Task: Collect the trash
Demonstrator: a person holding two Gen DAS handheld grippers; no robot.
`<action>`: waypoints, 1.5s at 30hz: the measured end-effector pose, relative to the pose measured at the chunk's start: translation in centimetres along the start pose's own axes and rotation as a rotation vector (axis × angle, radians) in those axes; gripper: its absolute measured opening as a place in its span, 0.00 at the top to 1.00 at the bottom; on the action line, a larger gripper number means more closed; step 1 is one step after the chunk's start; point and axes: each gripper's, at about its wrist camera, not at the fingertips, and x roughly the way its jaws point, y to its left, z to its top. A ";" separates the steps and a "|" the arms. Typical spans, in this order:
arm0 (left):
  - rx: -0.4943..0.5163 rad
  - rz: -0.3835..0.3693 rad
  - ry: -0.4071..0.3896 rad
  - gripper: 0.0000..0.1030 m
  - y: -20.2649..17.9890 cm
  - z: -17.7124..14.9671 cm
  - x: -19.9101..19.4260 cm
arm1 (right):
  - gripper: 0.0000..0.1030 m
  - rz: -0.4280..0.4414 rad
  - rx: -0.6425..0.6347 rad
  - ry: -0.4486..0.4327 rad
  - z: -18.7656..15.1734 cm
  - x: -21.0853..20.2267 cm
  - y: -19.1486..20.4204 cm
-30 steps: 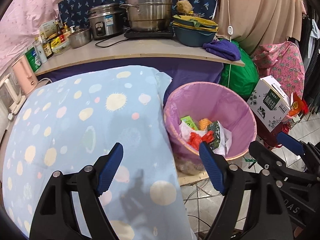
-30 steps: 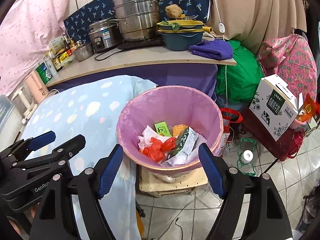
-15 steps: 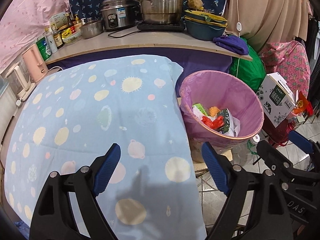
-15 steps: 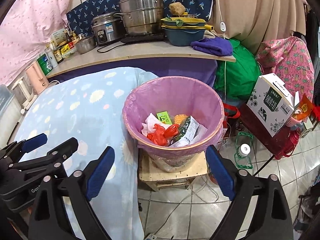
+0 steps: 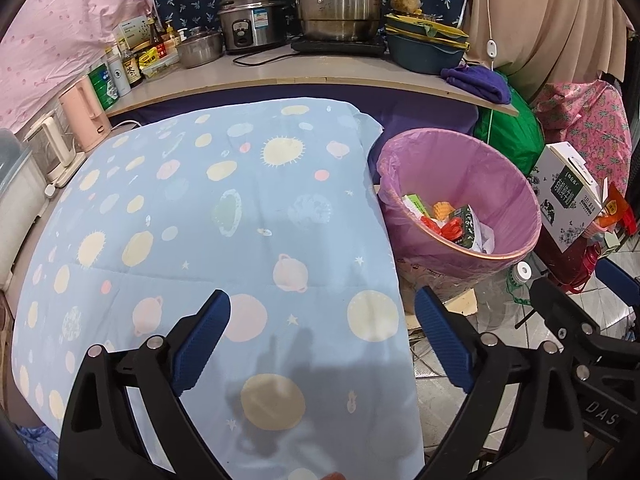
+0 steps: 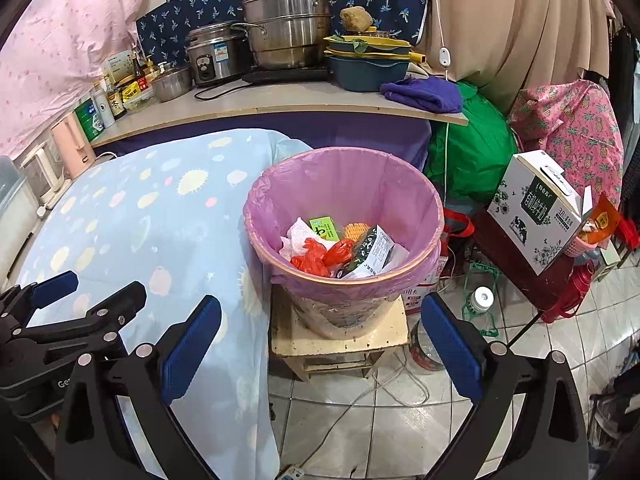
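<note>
Cloth (image 5: 208,216): bare, no trash on it that I see. Bin (image 6: 344,184): beside cloth, on stool (image 6: 340,340), trash (image 6: 340,246) inside. Left gripper (image 5: 322,340), right gripper (image 6: 320,338): jaws just opened wide, both empty. I'd keep clear of the liner and scan for leftovers.

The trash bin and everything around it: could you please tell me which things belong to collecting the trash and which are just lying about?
Part of the job:
- trash bin with pink liner
- red plastic bag and wrappers inside
- left tool and right tool, both open and empty, jaws just widened

Just lying about:
- patterned blue quilt
- steel pots
- purple cloth
- milk carton box
</note>
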 end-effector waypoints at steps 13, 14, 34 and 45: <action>0.000 0.008 0.008 0.13 -0.1 -0.5 0.0 | 0.06 -0.022 -0.017 -0.006 -0.3 -0.2 0.2; 0.003 0.009 0.008 0.13 -0.2 -0.5 0.1 | 0.06 -0.023 -0.015 -0.005 -0.4 -0.2 0.1; 0.023 0.016 0.013 0.13 -0.9 -0.5 0.4 | 0.06 -0.040 -0.008 0.012 -0.7 0.2 -0.4; 0.020 0.020 0.020 0.13 -0.8 -0.9 0.7 | 0.06 -0.042 -0.008 0.013 -0.7 0.3 -0.5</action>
